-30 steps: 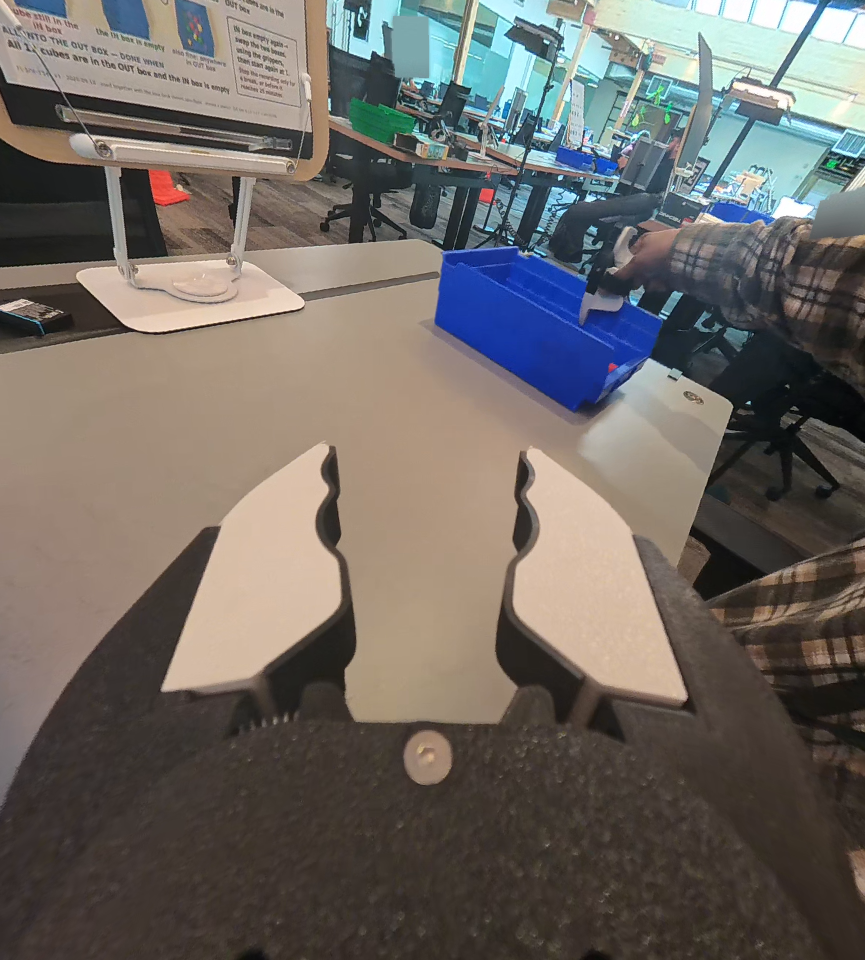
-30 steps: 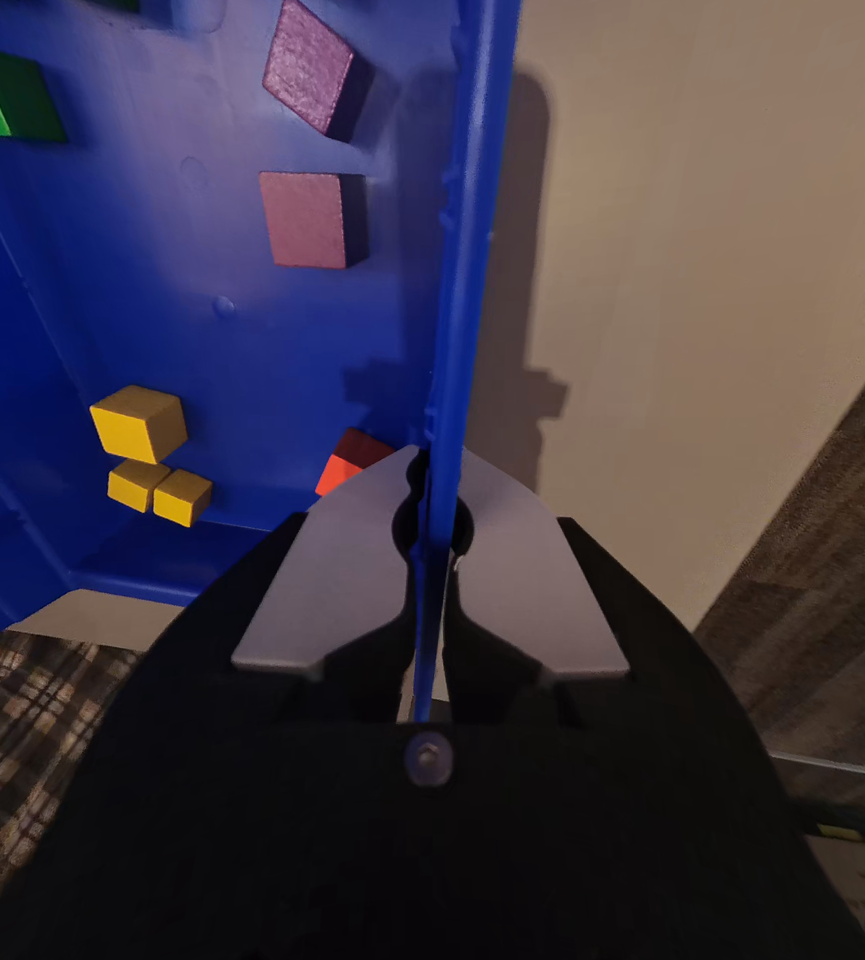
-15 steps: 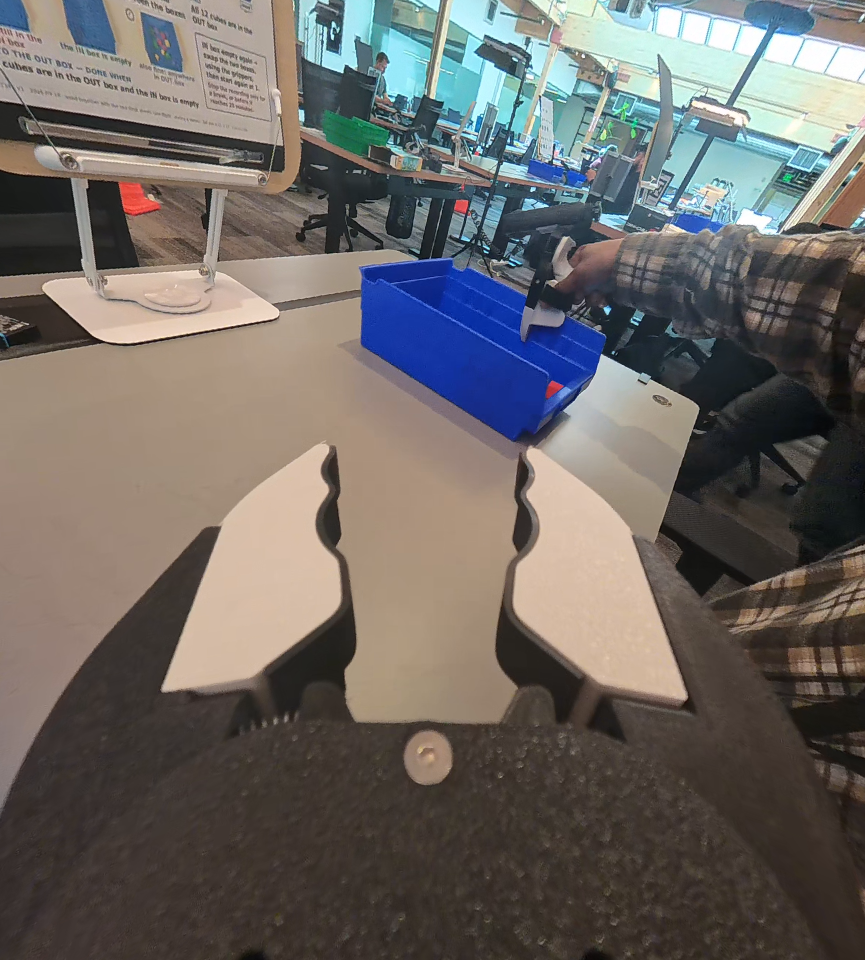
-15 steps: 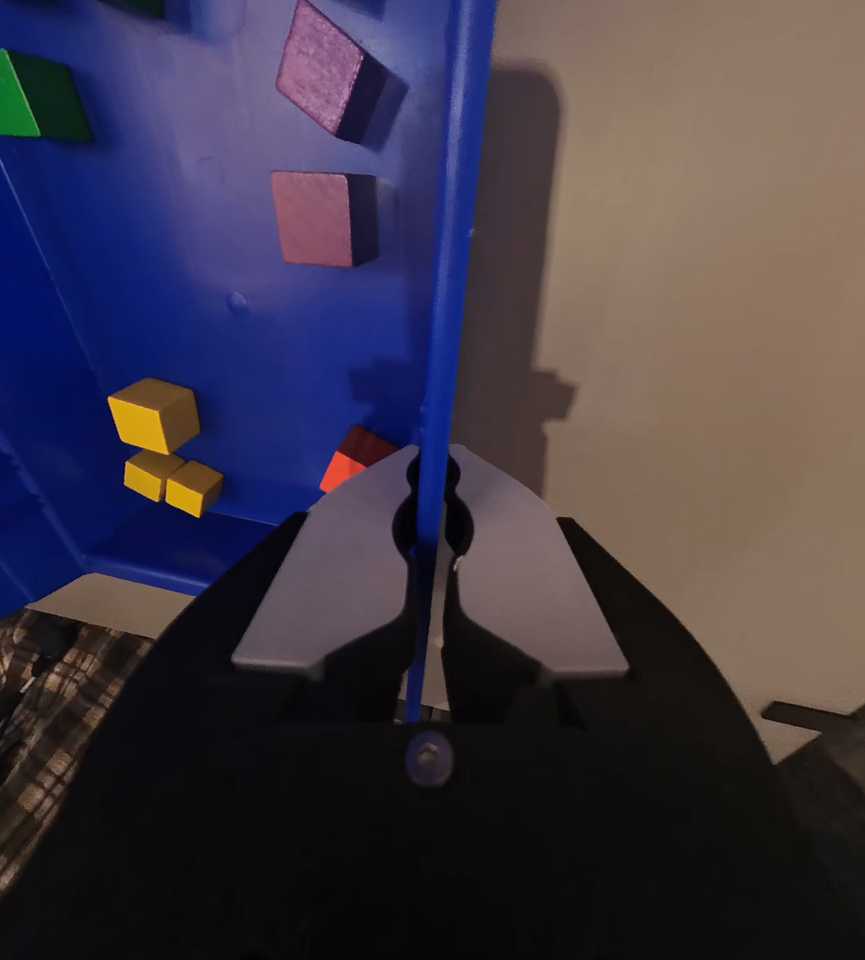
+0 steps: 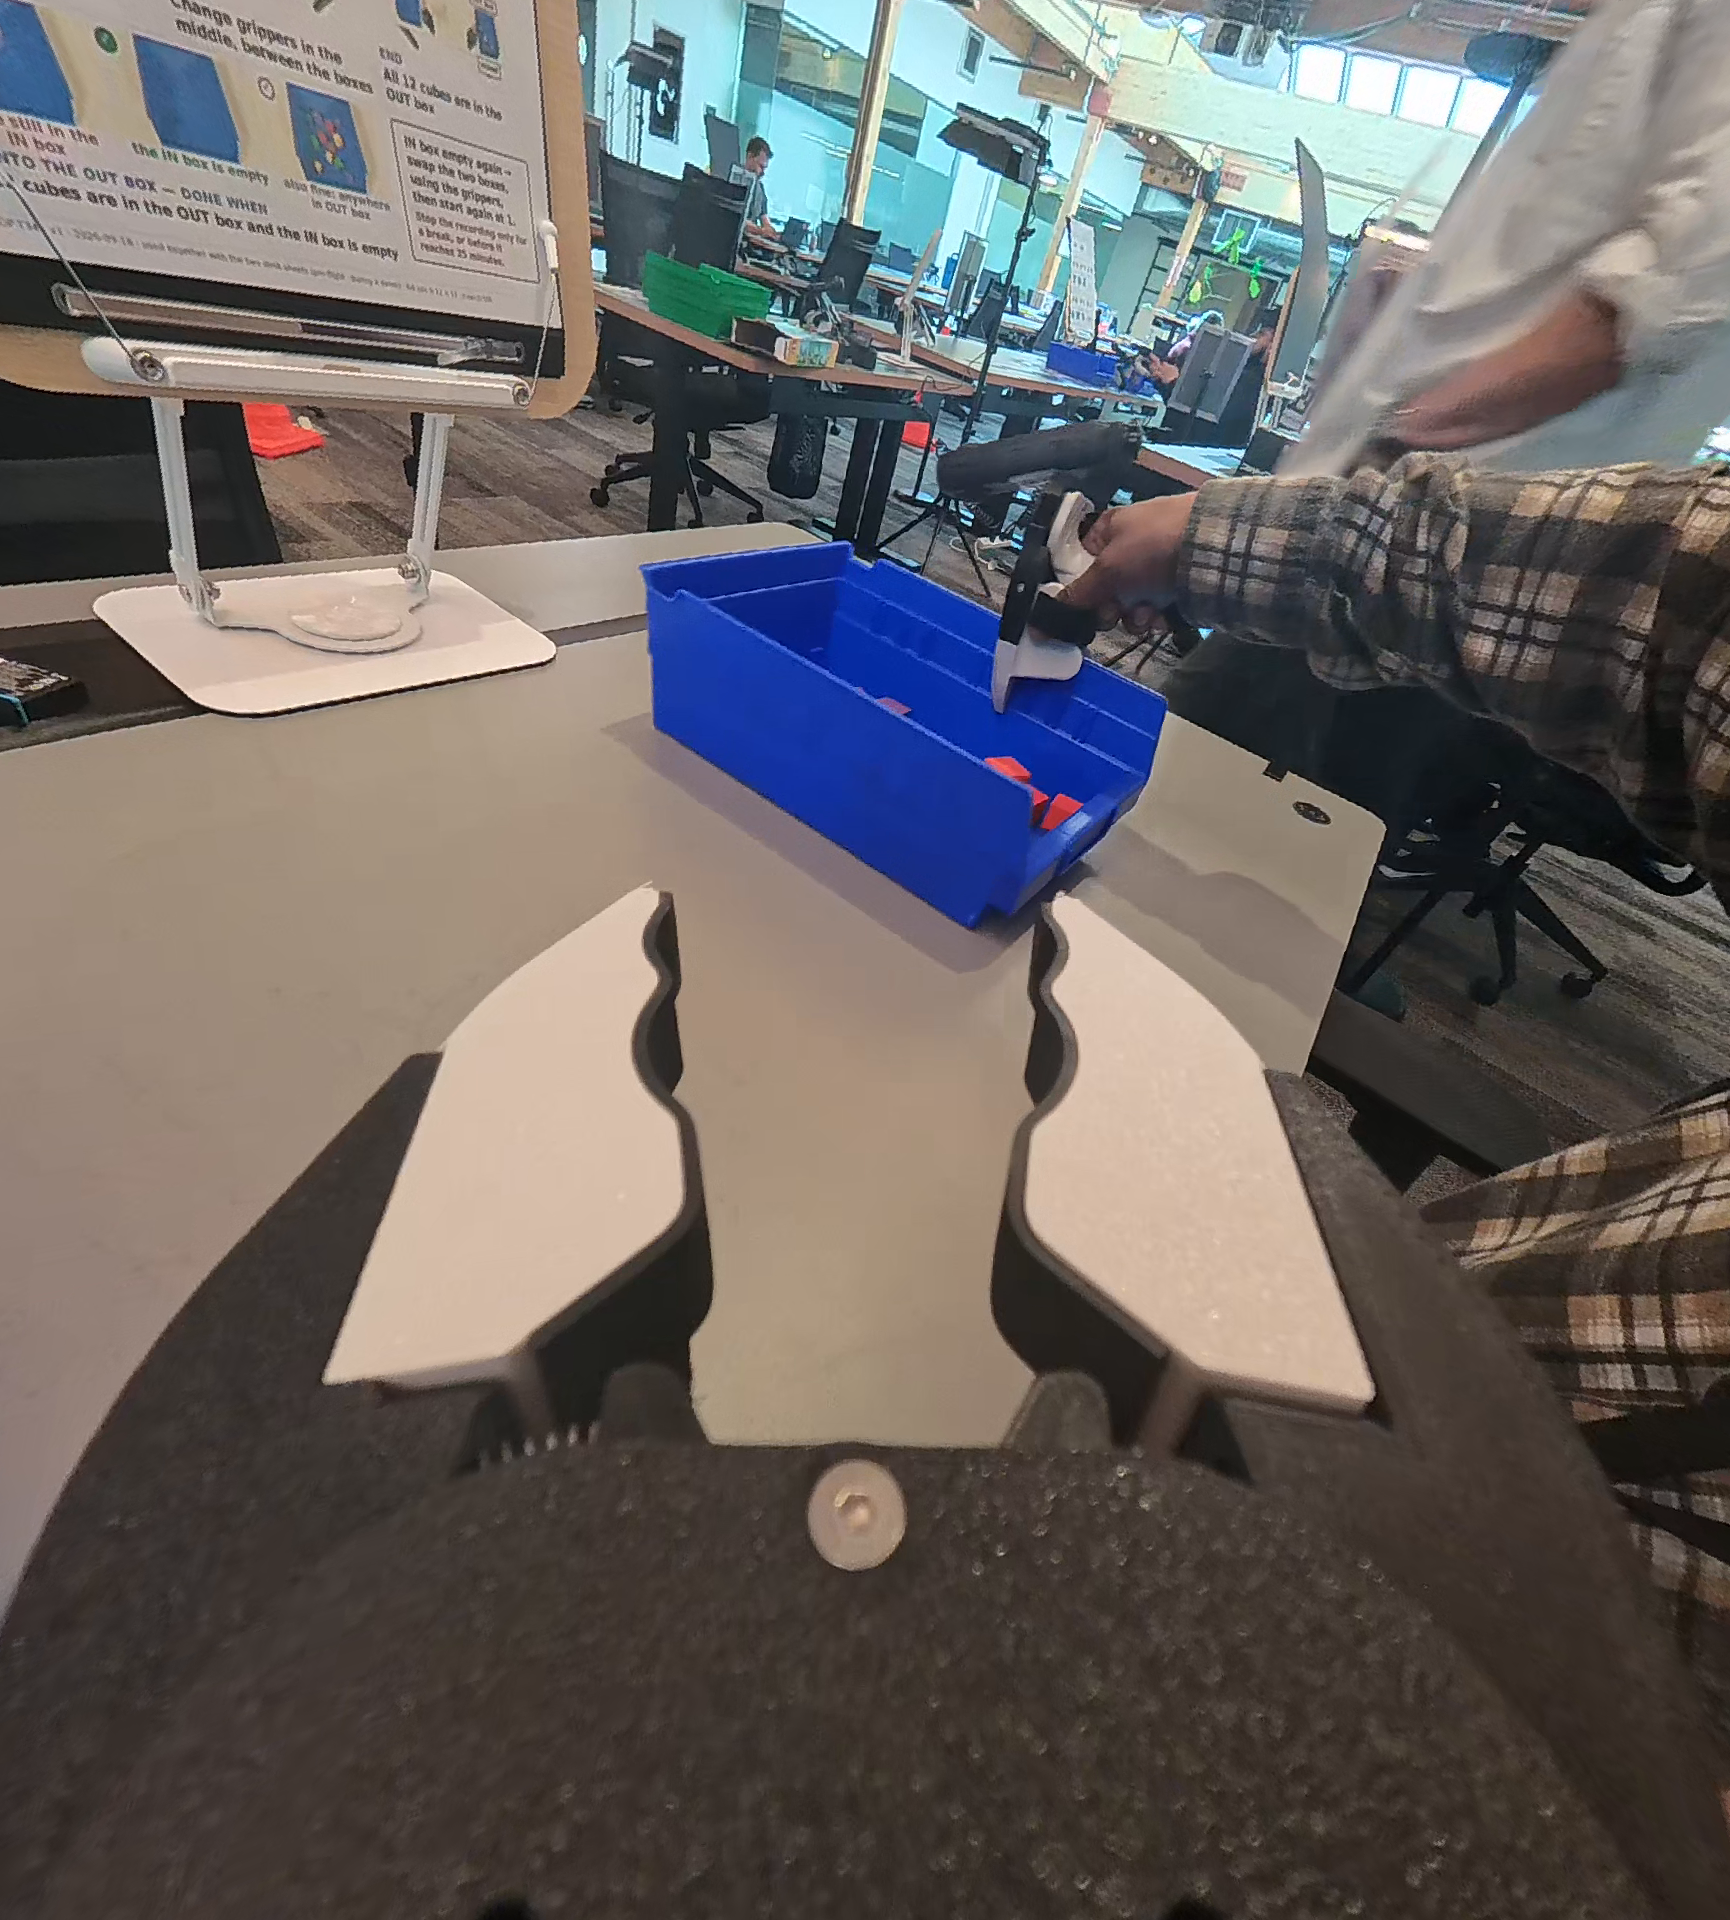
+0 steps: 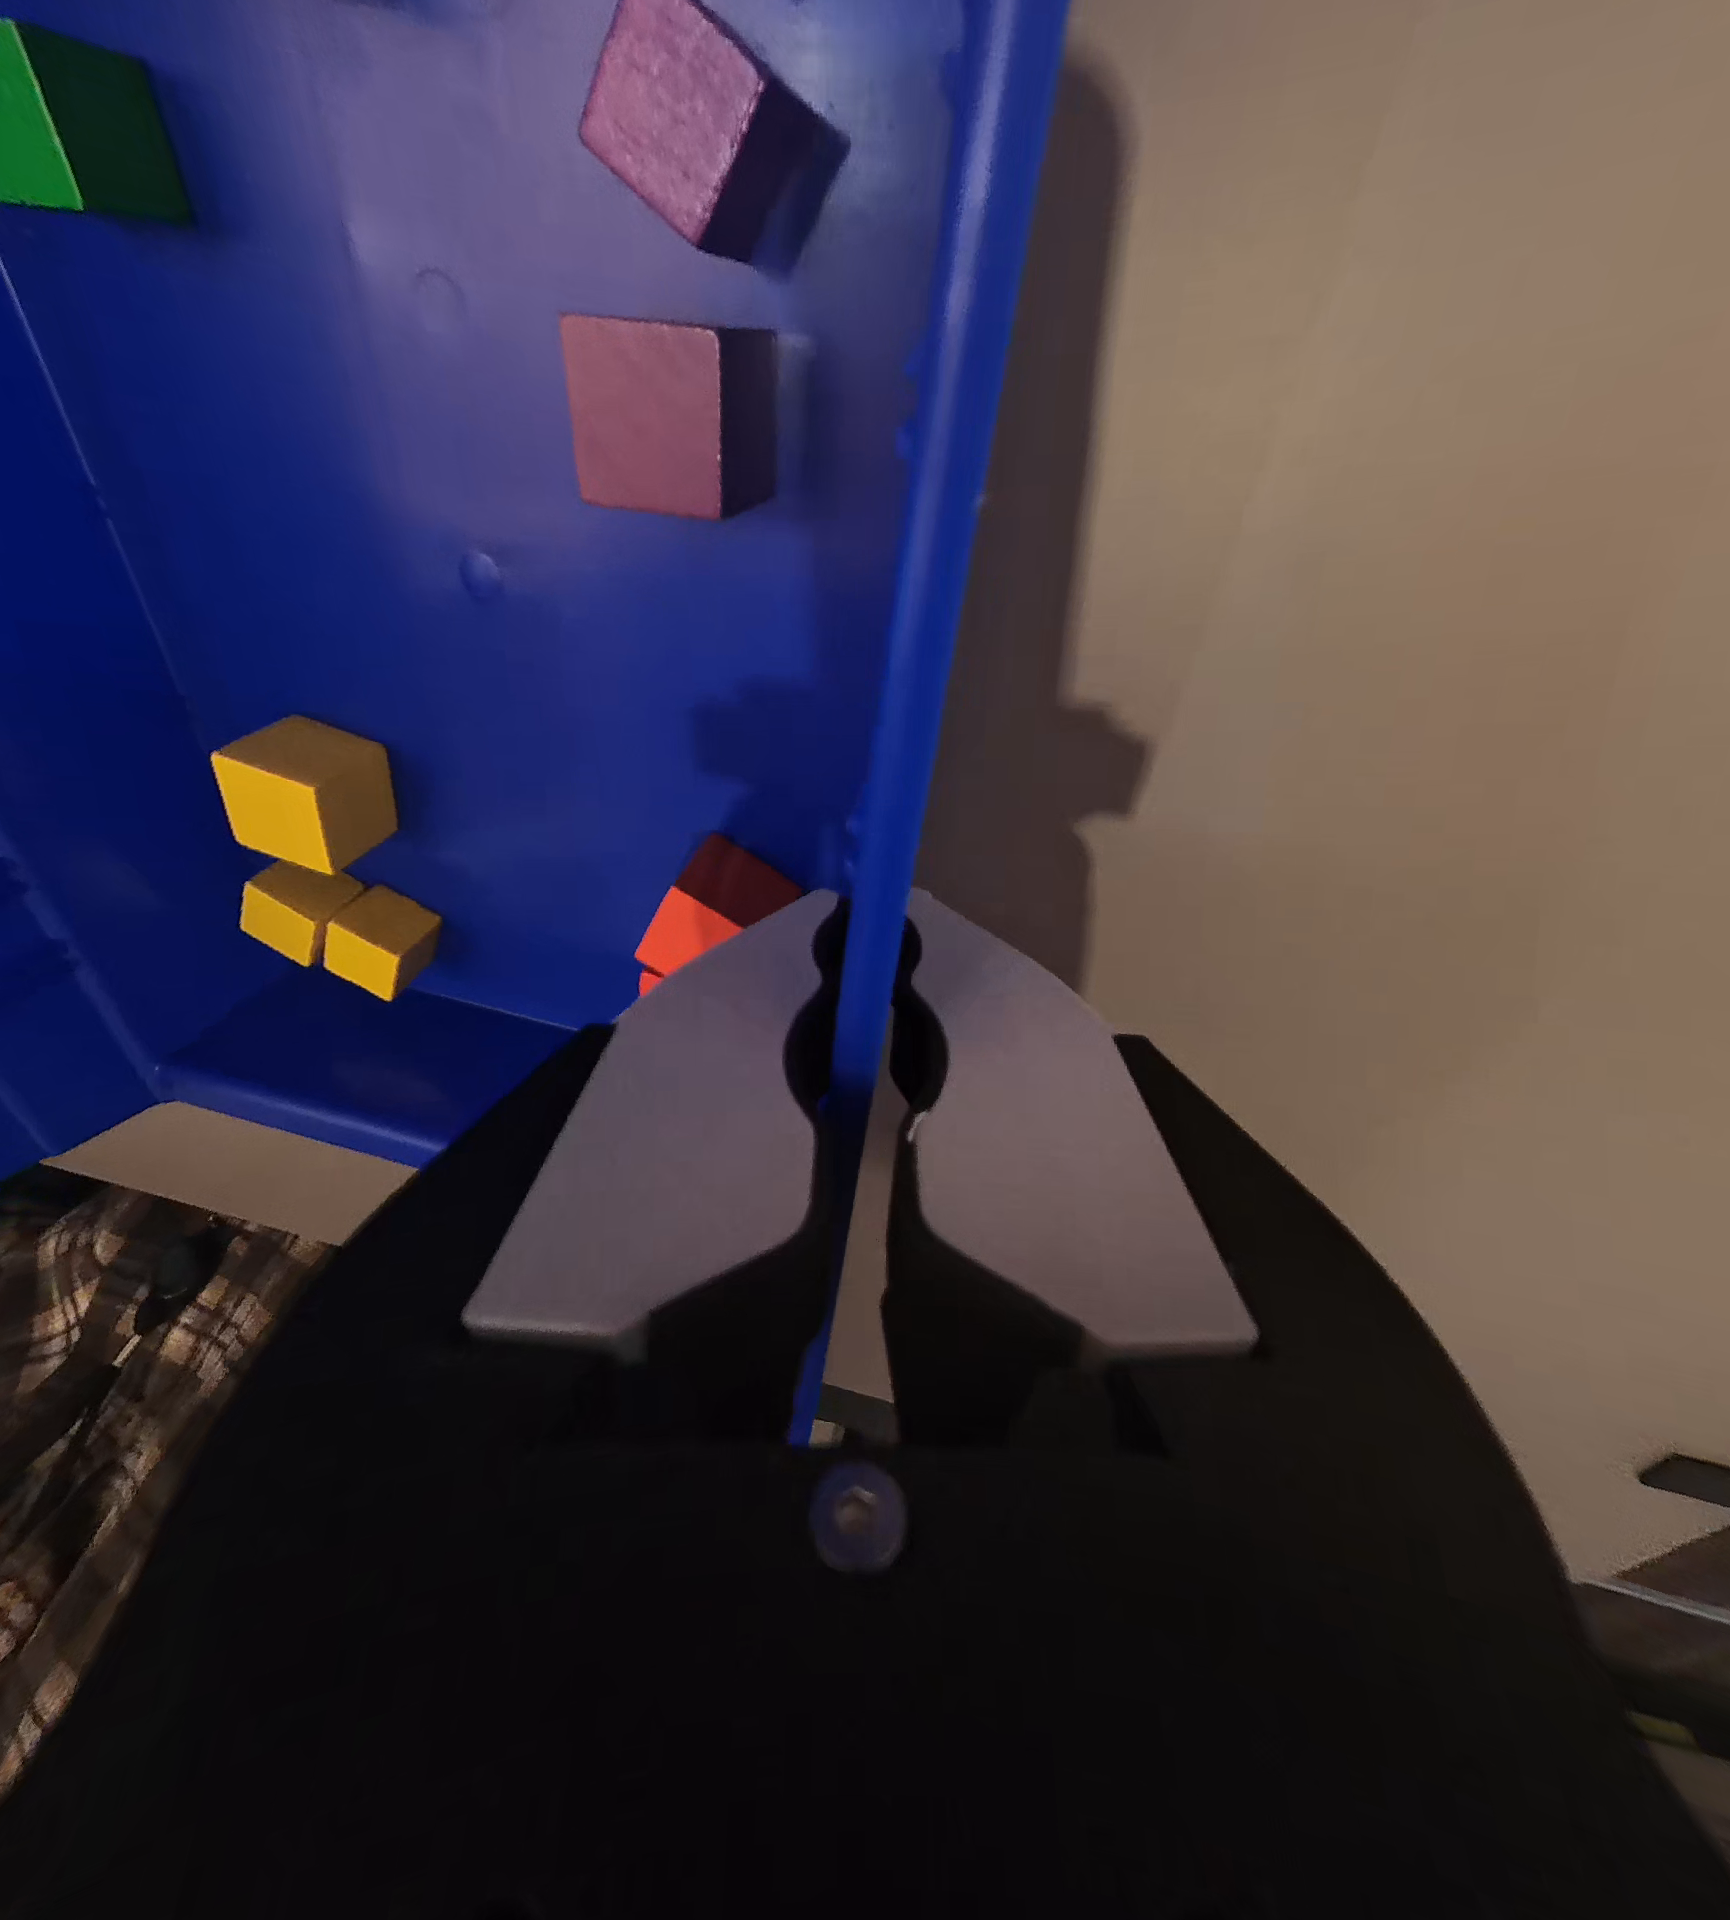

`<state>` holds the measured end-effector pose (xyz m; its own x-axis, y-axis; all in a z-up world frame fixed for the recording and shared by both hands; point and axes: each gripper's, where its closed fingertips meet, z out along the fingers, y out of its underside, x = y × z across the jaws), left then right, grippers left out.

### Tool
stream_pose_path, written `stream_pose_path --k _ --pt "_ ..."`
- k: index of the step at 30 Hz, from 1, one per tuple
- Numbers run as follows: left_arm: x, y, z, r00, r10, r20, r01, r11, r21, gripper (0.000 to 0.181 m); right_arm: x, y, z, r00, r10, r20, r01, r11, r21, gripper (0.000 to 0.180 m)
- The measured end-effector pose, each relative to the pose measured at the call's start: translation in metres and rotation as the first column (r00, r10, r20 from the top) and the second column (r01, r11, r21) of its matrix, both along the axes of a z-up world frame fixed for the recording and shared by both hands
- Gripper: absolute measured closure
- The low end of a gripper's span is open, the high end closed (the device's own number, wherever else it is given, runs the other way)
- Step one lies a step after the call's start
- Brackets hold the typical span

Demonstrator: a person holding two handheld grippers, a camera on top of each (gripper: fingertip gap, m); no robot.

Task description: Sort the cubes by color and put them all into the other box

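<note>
While its jaws are clenched on the thin side wall of the blue box (image 6: 954, 436), the right gripper (image 6: 866, 925) half hides a red cube (image 6: 710, 914) just inside that wall. Farther in lie three yellow cubes (image 6: 321, 862), two purple cubes (image 6: 674, 416) and a green cube (image 6: 40, 114) cut off at the frame's edge. The left gripper (image 5: 850, 935) hangs with jaws released above the bare grey tabletop (image 5: 217, 935), the box far right. Beyond, an instruction board (image 5: 237, 197) stands before what seems an open office.
</note>
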<state>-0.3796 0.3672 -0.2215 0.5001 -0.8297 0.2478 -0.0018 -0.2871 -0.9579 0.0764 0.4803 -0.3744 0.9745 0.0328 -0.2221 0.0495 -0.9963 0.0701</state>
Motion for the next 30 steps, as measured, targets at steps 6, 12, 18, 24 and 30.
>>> stream_pose_path --k 6,12,18,24,30 --pt "-0.003 -0.002 0.004 1.000 0.004 0.005 -0.004 1.000 0.007 0.116 -0.030 0.004 0.000 1.000 0.016 -0.003 -0.016 1.000 -0.007 0.174" --pt "-0.007 -0.004 0.006 1.000 0.011 0.005 -0.011 1.000 0.015 0.116 -0.061 0.005 0.002 1.000 0.031 -0.003 -0.031 0.999 -0.015 0.174" --pt "-0.009 -0.007 0.010 1.000 0.011 0.011 -0.011 1.000 0.024 0.116 -0.091 0.007 0.003 0.999 0.050 -0.003 -0.050 0.999 -0.020 0.174" --pt "-0.009 -0.008 0.012 1.000 0.011 0.014 -0.012 1.000 0.029 0.116 -0.122 0.004 0.003 0.997 0.081 -0.012 -0.082 0.996 -0.034 0.173" --pt "-0.008 -0.010 0.013 1.000 0.009 0.015 -0.009 0.999 0.031 0.116 -0.161 0.005 0.005 0.993 0.114 -0.014 -0.114 0.992 -0.046 0.173"
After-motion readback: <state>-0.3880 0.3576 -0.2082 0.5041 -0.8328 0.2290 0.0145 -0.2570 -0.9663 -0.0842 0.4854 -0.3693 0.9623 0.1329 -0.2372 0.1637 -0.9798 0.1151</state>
